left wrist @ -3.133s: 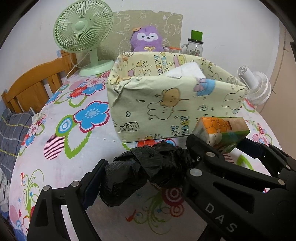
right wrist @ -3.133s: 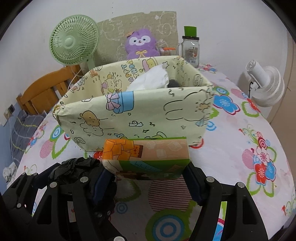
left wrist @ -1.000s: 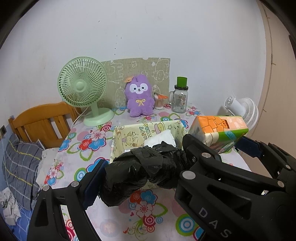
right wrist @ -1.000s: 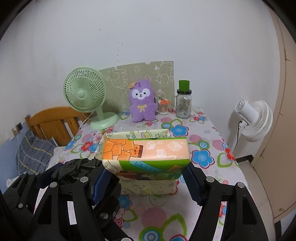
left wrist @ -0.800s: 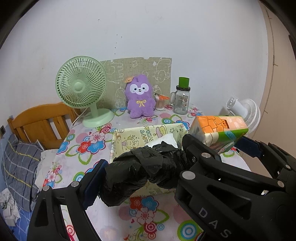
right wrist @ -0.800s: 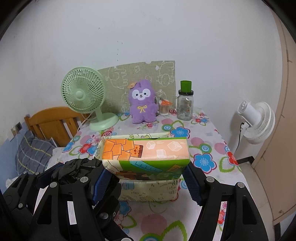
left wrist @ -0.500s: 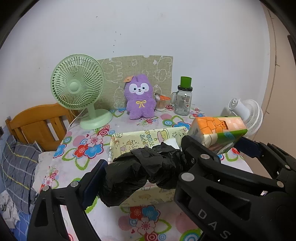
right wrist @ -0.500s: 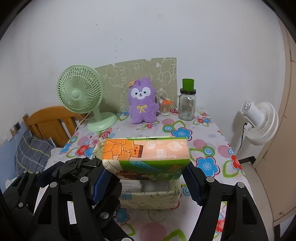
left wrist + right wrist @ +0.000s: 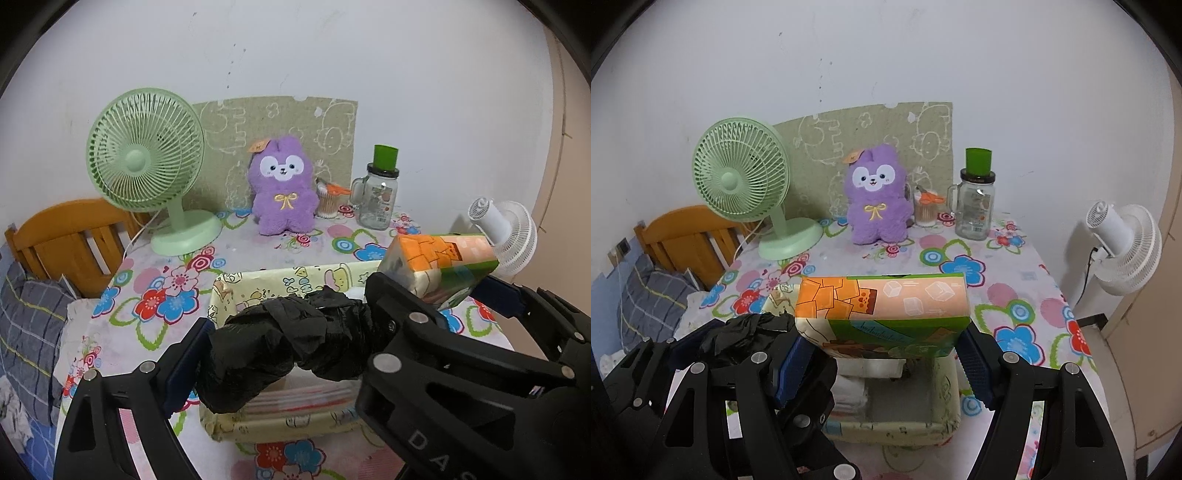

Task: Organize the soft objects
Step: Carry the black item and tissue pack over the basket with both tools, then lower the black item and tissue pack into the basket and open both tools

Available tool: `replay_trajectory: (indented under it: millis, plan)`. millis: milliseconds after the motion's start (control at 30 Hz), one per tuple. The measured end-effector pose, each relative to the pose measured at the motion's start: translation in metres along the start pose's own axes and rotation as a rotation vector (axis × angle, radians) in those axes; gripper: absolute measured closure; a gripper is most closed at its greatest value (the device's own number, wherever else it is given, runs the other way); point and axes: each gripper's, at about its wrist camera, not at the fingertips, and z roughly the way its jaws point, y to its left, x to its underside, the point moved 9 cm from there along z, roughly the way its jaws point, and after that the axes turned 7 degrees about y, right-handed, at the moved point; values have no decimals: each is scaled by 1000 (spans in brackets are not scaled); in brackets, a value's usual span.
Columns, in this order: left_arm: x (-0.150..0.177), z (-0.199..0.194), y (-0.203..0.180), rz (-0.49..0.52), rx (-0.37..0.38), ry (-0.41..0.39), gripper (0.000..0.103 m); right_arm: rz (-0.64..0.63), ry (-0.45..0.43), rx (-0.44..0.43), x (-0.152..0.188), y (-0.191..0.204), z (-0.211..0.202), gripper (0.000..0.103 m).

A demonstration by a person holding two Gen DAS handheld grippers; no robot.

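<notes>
Floral cloth covers the table [image 9: 1015,266], with a green fan [image 9: 746,184] and purple plush [image 9: 877,199] against the white wall; over the cartoon-print box [image 9: 295,280] hang both grippers; the left gripper [image 9: 291,350] has its fingers pinching a crumpled black bag [image 9: 295,339]; just beside it the right gripper [image 9: 882,345] clamps an orange-and-green tissue pack [image 9: 882,308] above the box's open top.

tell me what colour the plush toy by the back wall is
Purple, with a white face patch and a yellow bow: the plush toy shows best in the right wrist view.
</notes>
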Motion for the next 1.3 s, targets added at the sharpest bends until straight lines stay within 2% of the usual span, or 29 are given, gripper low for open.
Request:
replay_trajectory:
  millis: [233, 700, 1000, 1100, 1300]
  plan:
    - [0, 22, 4, -19, 2, 34, 10, 6, 30, -16, -1, -3, 21, 28]
    - [1, 51, 0, -19, 58, 83, 0, 17, 71, -11, 2, -9, 50, 28]
    - [7, 52, 13, -12, 11, 86, 0, -17, 91, -57, 7, 6, 60, 28]
    - [8, 53, 15, -3, -3, 82, 0, -38, 114, -71, 10, 10, 64, 27]
    - [10, 50, 15, 6, 23, 80, 0, -56, 123, -89, 13, 10, 64, 12]
